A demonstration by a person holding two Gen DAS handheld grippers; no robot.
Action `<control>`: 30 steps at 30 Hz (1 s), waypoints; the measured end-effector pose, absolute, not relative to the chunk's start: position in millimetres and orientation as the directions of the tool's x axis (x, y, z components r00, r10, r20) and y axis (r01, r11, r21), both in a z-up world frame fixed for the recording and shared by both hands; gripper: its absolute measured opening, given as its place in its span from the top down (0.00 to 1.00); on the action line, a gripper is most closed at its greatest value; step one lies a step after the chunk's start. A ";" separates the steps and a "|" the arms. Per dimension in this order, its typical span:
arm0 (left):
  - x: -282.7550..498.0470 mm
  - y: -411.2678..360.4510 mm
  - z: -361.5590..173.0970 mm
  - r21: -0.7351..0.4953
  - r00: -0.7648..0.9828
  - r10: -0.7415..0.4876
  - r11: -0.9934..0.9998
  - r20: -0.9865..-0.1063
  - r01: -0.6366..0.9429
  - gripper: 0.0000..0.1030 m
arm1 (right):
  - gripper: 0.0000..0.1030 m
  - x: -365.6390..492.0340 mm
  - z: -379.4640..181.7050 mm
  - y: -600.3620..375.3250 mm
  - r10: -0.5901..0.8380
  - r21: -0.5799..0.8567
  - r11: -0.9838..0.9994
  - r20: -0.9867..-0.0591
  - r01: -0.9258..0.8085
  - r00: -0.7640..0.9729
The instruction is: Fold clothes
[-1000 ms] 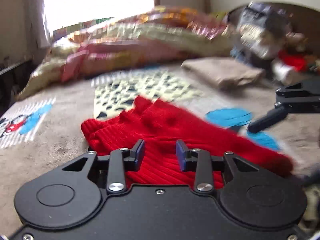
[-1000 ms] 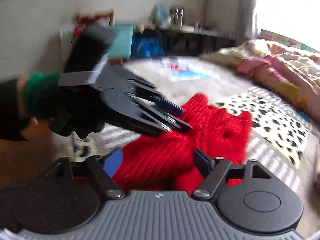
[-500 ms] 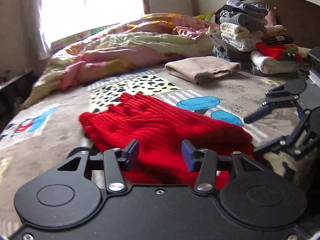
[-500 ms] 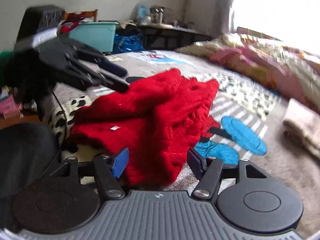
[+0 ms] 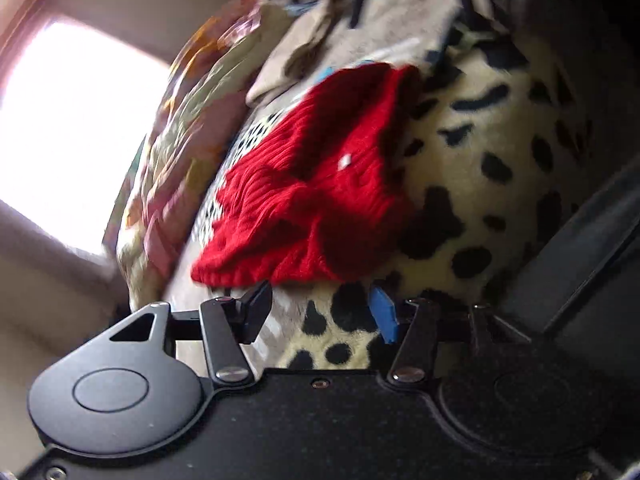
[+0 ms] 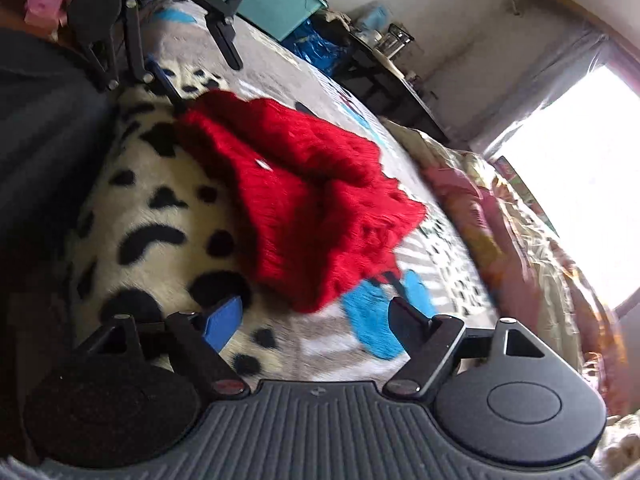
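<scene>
A red knit sweater (image 5: 316,184) lies folded in a heap on the spotted bed blanket (image 5: 472,168). It also shows in the right wrist view (image 6: 304,196). My left gripper (image 5: 320,314) is open and empty, just short of the sweater's near edge. It shows in the right wrist view (image 6: 192,52) at the sweater's far corner. My right gripper (image 6: 310,324) is open and empty, close to the sweater's near end. Both views are tilted.
A crumpled floral quilt (image 5: 180,128) lies along the window side of the bed and shows in the right wrist view (image 6: 520,216). A teal box (image 6: 276,4) and a dark table (image 6: 384,68) stand beyond the bed. A beige folded garment (image 5: 304,44) lies further back.
Both grippers have pulled back off the sweater and rolled sideways. The left gripper's jaws have opened wider. The sweater now lies ahead of both, not between the fingers.
</scene>
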State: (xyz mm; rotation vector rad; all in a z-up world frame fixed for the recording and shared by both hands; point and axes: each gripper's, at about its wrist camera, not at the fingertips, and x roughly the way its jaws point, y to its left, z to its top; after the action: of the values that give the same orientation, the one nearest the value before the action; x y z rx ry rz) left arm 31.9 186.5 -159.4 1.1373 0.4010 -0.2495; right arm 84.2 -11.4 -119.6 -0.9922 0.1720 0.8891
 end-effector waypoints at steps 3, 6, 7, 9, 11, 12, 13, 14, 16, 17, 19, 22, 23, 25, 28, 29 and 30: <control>36.1 185.6 -169.6 0.873 0.923 -0.020 0.317 -0.385 0.371 0.47 | 0.22 88.5 -120.8 -12.2 0.580 -0.680 0.182 -0.509 -0.710 0.636; 40.9 184.2 -177.4 0.916 0.945 -0.058 0.232 -0.323 0.327 0.43 | 0.20 90.8 -122.5 -3.5 0.604 -0.717 0.107 -0.503 -0.689 0.618; 41.3 184.0 -178.9 0.925 0.948 -0.074 0.209 -0.308 0.317 0.43 | 0.19 91.3 -123.6 -0.2 0.616 -0.732 0.087 -0.494 -0.676 0.614; 41.2 185.3 -179.5 0.936 0.951 -0.108 0.176 -0.288 0.304 0.42 | 0.19 92.7 -126.8 5.0 0.640 -0.759 0.061 -0.469 -0.648 0.609; 40.5 187.6 -178.7 0.949 0.955 -0.131 0.137 -0.267 0.285 0.40 | 0.19 94.1 -131.0 6.6 0.666 -0.793 0.054 -0.424 -0.606 0.614; 40.1 188.8 -178.3 0.954 0.956 -0.143 0.117 -0.257 0.274 0.40 | 0.19 94.4 -133.2 6.9 0.677 -0.812 0.054 -0.397 -0.580 0.619; 39.1 189.8 -177.7 0.959 0.956 -0.155 0.093 -0.250 0.266 0.40 | 0.20 93.8 -134.7 6.2 0.687 -0.831 0.054 -0.372 -0.554 0.624; 37.2 190.8 -177.1 0.963 0.954 -0.166 0.065 -0.248 0.262 0.40 | 0.20 92.2 -135.4 3.9 0.697 -0.844 0.051 -0.353 -0.534 0.625; 35.9 193.3 -177.2 0.967 0.951 -0.187 0.027 -0.244 0.254 0.40 | 0.21 88.6 -137.5 -3.4 0.713 -0.867 0.041 -0.323 -0.497 0.622; 38.0 194.4 -179.1 0.970 0.952 -0.194 0.010 -0.237 0.244 0.40 | 0.21 89.8 -139.3 -6.5 0.720 -0.866 0.033 -0.325 -0.498 0.613; 41.8 195.4 -179.8 0.972 0.949 -0.213 -0.015 -0.232 0.235 0.40 | 0.23 94.8 -141.8 -9.4 0.739 -0.859 0.018 -0.334 -0.512 0.586; 46.6 196.4 -178.7 0.973 0.941 -0.245 -0.045 -0.232 0.228 0.40 | 0.22 101.3 -140.5 -5.8 0.765 -0.883 -0.028 -0.321 -0.469 0.558; 46.5 198.0 -178.2 0.972 0.939 -0.252 -0.056 -0.234 0.227 0.40 | 0.22 103.7 -139.8 -6.4 0.770 -0.887 -0.040 -0.321 -0.460 0.552; 46.7 198.8 -176.3 0.970 0.934 -0.261 -0.073 -0.243 0.232 0.40 | 0.23 108.7 -138.2 -9.7 0.774 -0.886 -0.057 -0.330 -0.460 0.540; 52.1 195.1 -173.6 0.965 0.927 -0.269 -0.092 -0.260 0.244 0.42 | 0.25 112.6 -138.9 -10.1 0.788 -0.873 -0.077 -0.349 -0.481 0.507; 55.5 192.7 -173.0 0.964 0.925 -0.272 -0.097 -0.265 0.248 0.43 | 0.25 114.6 -139.0 -8.0 0.795 -0.869 -0.086 -0.355 -0.487 0.492; 58.7 190.4 -172.8 0.962 0.923 -0.274 -0.103 -0.270 0.251 0.45 | 0.25 116.3 -139.1 -4.7 0.801 -0.866 -0.093 -0.358 -0.491 0.480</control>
State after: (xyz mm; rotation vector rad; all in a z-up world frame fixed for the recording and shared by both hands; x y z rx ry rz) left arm 58.7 190.4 -172.8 1.6143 -0.0184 -0.4423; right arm 116.3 -4.7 -139.1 -1.2525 -0.3172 1.1098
